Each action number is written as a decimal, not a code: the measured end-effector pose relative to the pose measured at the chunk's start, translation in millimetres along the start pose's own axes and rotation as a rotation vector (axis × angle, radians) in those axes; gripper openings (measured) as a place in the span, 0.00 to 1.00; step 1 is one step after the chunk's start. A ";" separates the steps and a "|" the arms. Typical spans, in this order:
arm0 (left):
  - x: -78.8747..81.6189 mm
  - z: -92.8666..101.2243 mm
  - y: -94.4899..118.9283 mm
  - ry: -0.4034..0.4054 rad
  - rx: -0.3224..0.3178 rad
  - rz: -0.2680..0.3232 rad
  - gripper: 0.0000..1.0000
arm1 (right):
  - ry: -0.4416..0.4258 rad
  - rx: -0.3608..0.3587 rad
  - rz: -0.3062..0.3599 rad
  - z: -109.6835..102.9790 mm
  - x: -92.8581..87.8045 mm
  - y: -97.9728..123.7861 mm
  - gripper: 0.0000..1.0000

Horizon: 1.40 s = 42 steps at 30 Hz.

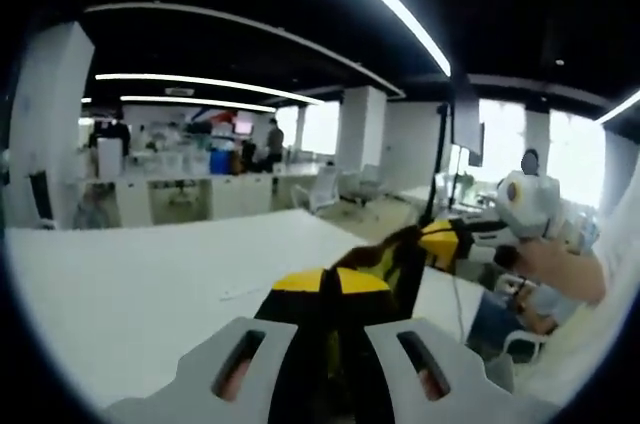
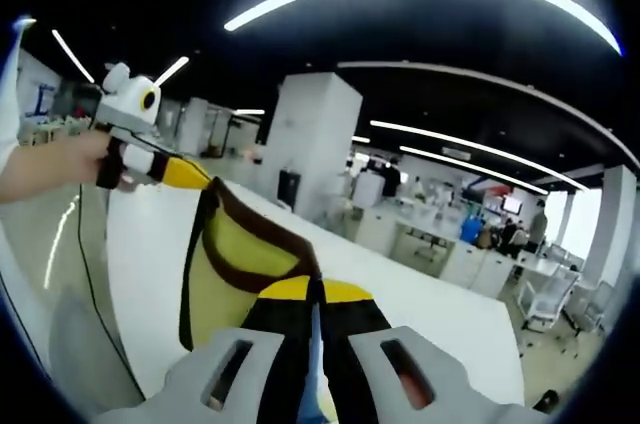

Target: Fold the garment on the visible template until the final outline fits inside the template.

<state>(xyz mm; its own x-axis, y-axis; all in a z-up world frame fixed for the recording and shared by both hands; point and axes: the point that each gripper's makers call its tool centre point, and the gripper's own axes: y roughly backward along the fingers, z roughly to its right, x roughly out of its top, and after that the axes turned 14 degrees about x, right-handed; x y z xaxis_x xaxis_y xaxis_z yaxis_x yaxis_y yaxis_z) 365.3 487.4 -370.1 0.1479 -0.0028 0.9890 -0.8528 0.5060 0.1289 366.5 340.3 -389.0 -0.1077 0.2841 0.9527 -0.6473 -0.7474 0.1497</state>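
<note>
A yellow garment with dark trim hangs stretched in the air between my two grippers, above the white table. My left gripper is shut on one end of it, the cloth running up between its yellow tips. My right gripper, held by a hand, grips the other end. In the right gripper view the garment sags as a yellow panel from my right gripper, shut on it, across to my left gripper, over the table.
A black cable trails over the table's left side. Beyond the table are office desks, white pillars and chairs. A seated person is close by on the right.
</note>
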 end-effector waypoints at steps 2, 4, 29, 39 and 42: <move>7.2 0.8 3.4 -0.001 0.000 0.017 0.00 | -0.007 -0.001 0.021 -1.1 8.0 2.8 0.02; 15.6 2.2 7.8 -0.001 -0.002 0.038 0.00 | -0.004 -0.003 0.042 -1.7 16.7 5.7 0.02; 46.4 15.6 54.6 -0.014 -0.004 0.135 0.00 | 0.035 0.058 0.162 -36.4 64.0 37.4 0.02; 48.7 31.6 80.4 -0.012 -0.040 0.135 0.00 | 0.032 0.117 0.180 -60.2 74.7 61.5 0.02; 59.2 41.0 89.0 -0.015 -0.069 0.156 0.00 | 0.040 0.120 0.207 -62.8 89.9 72.0 0.02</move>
<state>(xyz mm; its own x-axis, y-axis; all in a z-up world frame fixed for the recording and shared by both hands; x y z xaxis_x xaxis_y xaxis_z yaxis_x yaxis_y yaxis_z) 277.5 496.9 -297.0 0.0082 0.0676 0.9977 -0.8286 0.5590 -0.0311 262.8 349.7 -309.2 -0.2598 0.1396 0.9555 -0.5146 -0.8573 -0.0147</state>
